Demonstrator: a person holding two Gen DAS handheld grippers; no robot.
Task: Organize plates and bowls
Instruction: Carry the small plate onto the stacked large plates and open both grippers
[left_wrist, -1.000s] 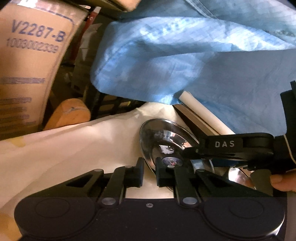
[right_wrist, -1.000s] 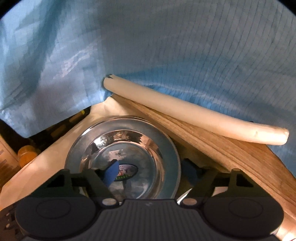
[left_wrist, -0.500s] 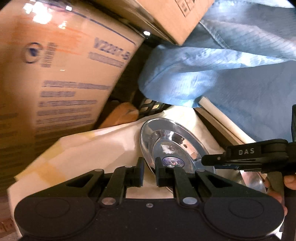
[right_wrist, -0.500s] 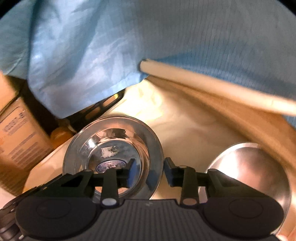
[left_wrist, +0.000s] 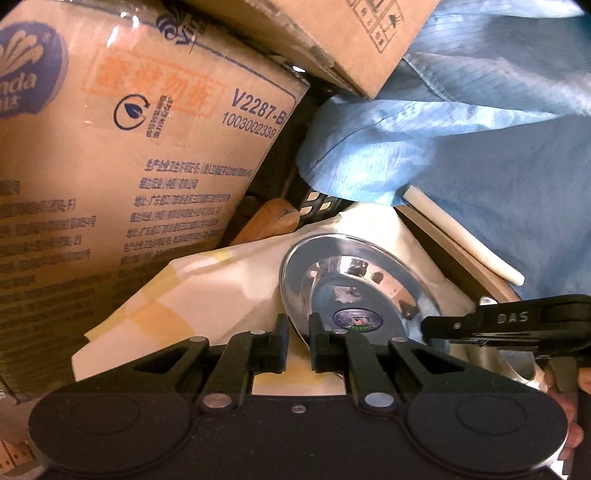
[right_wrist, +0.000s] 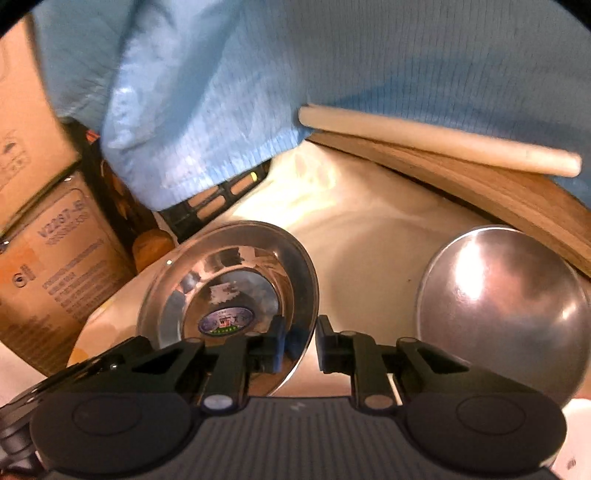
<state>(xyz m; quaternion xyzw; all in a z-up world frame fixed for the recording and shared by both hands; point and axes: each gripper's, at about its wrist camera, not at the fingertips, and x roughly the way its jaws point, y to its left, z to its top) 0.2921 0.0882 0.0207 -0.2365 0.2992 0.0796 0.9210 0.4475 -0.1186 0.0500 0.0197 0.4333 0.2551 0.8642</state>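
Note:
A shiny steel bowl (left_wrist: 354, 291) with a round sticker inside is held off the cream cloth, tilted. My left gripper (left_wrist: 297, 341) is shut on its left rim. My right gripper (right_wrist: 299, 345) is shut on its opposite rim; the bowl also shows in the right wrist view (right_wrist: 229, 291). The right gripper's finger reaches in from the right in the left wrist view (left_wrist: 480, 326). A second steel dish (right_wrist: 498, 306) lies on the cloth at the right, partly hidden in the left wrist view (left_wrist: 495, 365).
Large cardboard boxes (left_wrist: 129, 166) stand at the left. A person in a blue smock (right_wrist: 332, 66) fills the back. A wooden board (right_wrist: 480, 184) with a white rod (right_wrist: 436, 142) lies at the far right. A black crate (right_wrist: 218, 199) sits behind the cloth.
The bowl has come up off the second steel dish and moved left, held by both grippers. The right gripper has closed on its rim. Both views swung toward the boxes.

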